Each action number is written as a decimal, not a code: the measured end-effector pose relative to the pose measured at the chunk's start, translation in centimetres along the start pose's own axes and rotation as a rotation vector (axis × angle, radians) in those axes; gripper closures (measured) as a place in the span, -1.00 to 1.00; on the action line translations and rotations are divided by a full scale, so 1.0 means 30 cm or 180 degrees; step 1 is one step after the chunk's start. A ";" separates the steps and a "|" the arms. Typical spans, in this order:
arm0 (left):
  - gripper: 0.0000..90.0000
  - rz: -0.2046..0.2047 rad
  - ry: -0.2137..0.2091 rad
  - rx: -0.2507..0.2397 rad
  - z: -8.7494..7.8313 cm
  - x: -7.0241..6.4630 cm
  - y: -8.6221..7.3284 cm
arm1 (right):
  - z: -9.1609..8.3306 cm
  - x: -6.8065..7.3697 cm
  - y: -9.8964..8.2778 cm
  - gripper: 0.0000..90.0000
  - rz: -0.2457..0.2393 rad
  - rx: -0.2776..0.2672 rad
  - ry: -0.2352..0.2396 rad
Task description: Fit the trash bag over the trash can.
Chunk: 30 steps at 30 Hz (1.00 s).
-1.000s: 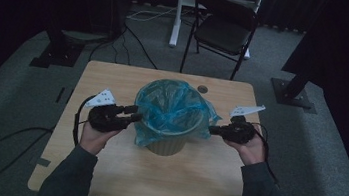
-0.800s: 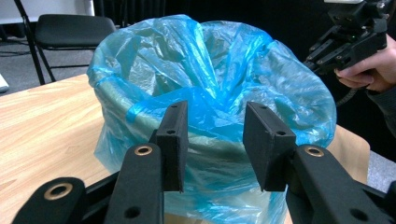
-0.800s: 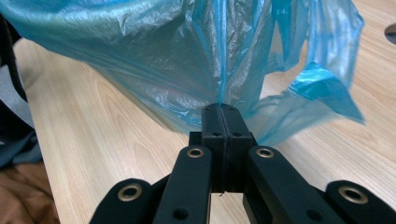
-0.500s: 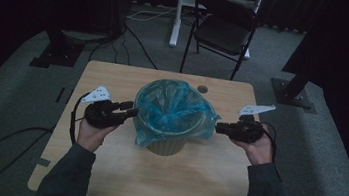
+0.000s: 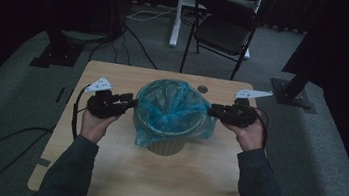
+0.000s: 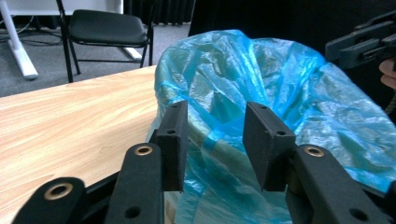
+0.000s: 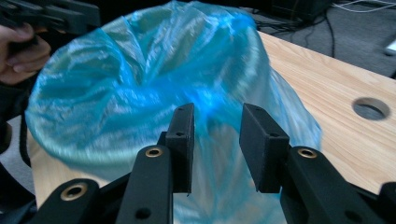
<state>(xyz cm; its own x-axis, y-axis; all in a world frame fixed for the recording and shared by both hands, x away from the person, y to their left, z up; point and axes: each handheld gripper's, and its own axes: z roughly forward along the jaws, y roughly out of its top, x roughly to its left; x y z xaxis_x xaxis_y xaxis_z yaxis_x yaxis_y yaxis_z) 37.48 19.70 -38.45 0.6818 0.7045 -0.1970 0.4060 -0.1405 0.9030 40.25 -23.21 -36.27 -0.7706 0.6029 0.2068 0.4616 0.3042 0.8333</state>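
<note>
High view: beige bin [image 5: 165, 145] lined with a blue bag [image 5: 174, 107], standing mid-worktop [image 5: 113, 171]. Left gripper [image 5: 130, 101] just beside the bag's left rim, right gripper [image 5: 212, 110] just beside its right rim. Black chair [image 5: 223, 31] on the floor beyond.

Left gripper view: fingers [image 6: 173, 135] parted, nothing pinched, bag rim and folded-over plastic [image 6: 261, 74] right behind the gap.

Right gripper view: fingers [image 7: 183, 140] just been opening, now apart with plastic [image 7: 140, 93] close behind, not pressed. Round hole [image 7: 371, 108] in the worktop at right.
</note>
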 end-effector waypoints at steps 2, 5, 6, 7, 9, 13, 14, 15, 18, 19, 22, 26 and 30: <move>0.41 -0.0024 0.0040 0.0004 0.005 0.004 0.000 | 0.017 -0.002 0.014 0.46 0.0022 -0.0041 0.0036; 0.47 -0.0068 0.0066 -0.0010 0.008 0.013 -0.002 | 0.037 -0.012 0.031 0.57 0.0084 -0.0067 0.0045; 0.48 -0.0084 0.0069 -0.0019 0.009 0.016 -0.002 | 0.043 -0.014 0.035 0.66 0.0098 -0.0045 0.0034; 0.49 -0.0090 0.0086 -0.0031 0.008 0.018 -0.002 | 0.048 -0.018 0.037 0.76 0.0089 -0.0023 0.0034; 0.51 -0.0103 0.0123 -0.0043 0.008 0.024 -0.002 | 0.050 -0.022 0.035 0.92 0.0104 0.0011 -0.0008; 0.51 -0.0161 0.0232 -0.0016 0.010 0.041 -0.011 | 0.055 -0.029 0.025 1.00 0.0115 0.0141 -0.0075; 0.51 -0.0170 0.0245 0.0005 0.013 0.047 -0.014 | 0.058 -0.031 0.023 1.00 0.0115 0.0169 -0.0108; 0.51 -0.0183 0.0260 0.0026 0.017 0.051 -0.018 | 0.062 -0.034 0.020 1.00 0.0133 0.0190 -0.0122; 0.51 -0.0199 0.0261 0.0100 0.034 0.059 -0.028 | 0.078 -0.042 0.016 1.00 0.0152 0.0247 -0.0123; 0.51 -0.0194 0.0257 0.0126 0.041 0.060 -0.030 | 0.083 -0.042 0.016 1.00 0.0152 0.0261 -0.0118; 0.51 -0.0212 0.0242 0.0137 0.048 0.066 -0.034 | 0.091 -0.041 0.014 1.00 0.0149 0.0287 -0.0114; 0.52 -0.0195 0.0218 0.0140 0.049 0.067 -0.034 | 0.084 -0.036 0.010 1.00 0.0138 0.0303 -0.0070; 0.53 -0.0173 0.0190 0.0149 0.050 0.062 -0.034 | 0.071 -0.031 0.001 0.99 0.0120 0.0317 -0.0024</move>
<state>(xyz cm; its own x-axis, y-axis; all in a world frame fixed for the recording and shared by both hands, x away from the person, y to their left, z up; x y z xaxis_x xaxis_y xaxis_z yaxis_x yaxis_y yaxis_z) 39.25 20.11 -40.30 0.6210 0.7521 -0.2209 0.4704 -0.1321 0.8725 41.91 -22.19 -37.53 -0.7486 0.6207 0.2330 0.5320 0.3527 0.7698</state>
